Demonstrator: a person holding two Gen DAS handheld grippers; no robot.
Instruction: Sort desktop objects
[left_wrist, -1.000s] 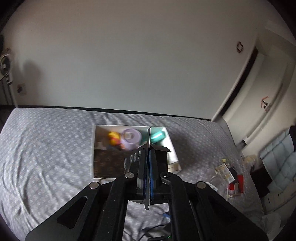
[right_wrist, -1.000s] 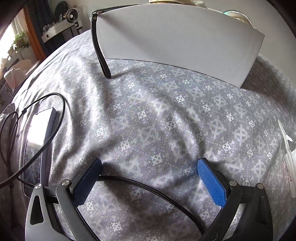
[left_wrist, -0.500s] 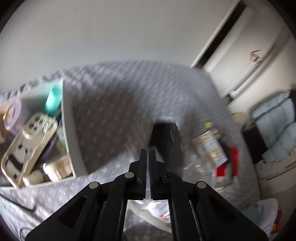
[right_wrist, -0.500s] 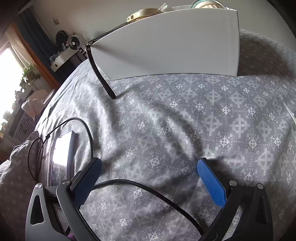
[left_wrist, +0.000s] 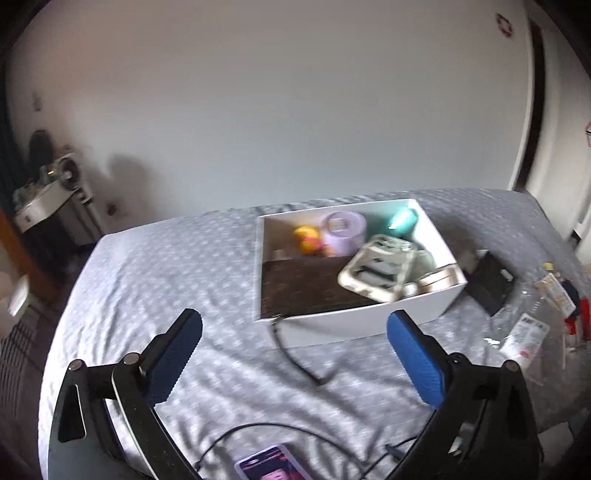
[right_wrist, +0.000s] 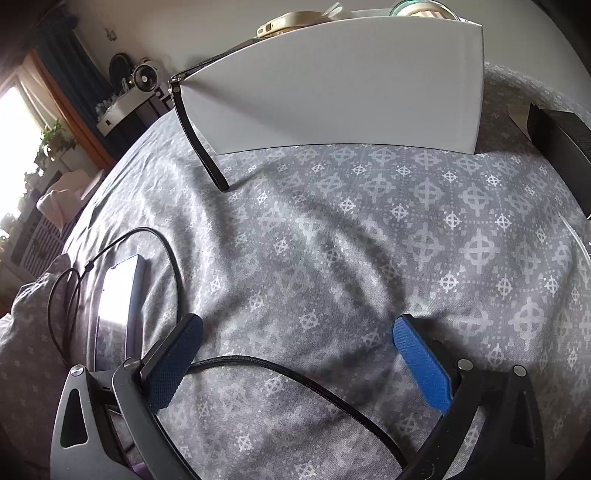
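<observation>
My left gripper (left_wrist: 295, 354) hangs above the grey patterned bedspread in front of the white box (left_wrist: 354, 321). Its jaws are opening wide with nothing between them. Inside the box lie a yellow duck (left_wrist: 306, 236), a lilac round tin (left_wrist: 343, 230), a teal item (left_wrist: 402, 219), a beige device (left_wrist: 376, 269) and a dark brown pouch (left_wrist: 303, 291). A black box (left_wrist: 491, 284) rests on the bed just right of the white box. My right gripper (right_wrist: 299, 350) is open low over the bedspread, and a black cable (right_wrist: 277, 369) crosses the gap between its fingers untouched.
A black strap (right_wrist: 199, 144) hangs from the white box (right_wrist: 332, 85) onto the bed. A phone (right_wrist: 118, 295) with looped cable lies at the left, and the black box (right_wrist: 561, 140) at the far right. Several small packets (left_wrist: 528, 332) lie at the bed's right edge.
The left gripper was shut on the black box, swung right with it, and now stands open back before the white box. The black box lies on the bed. The right gripper tilted slightly.
</observation>
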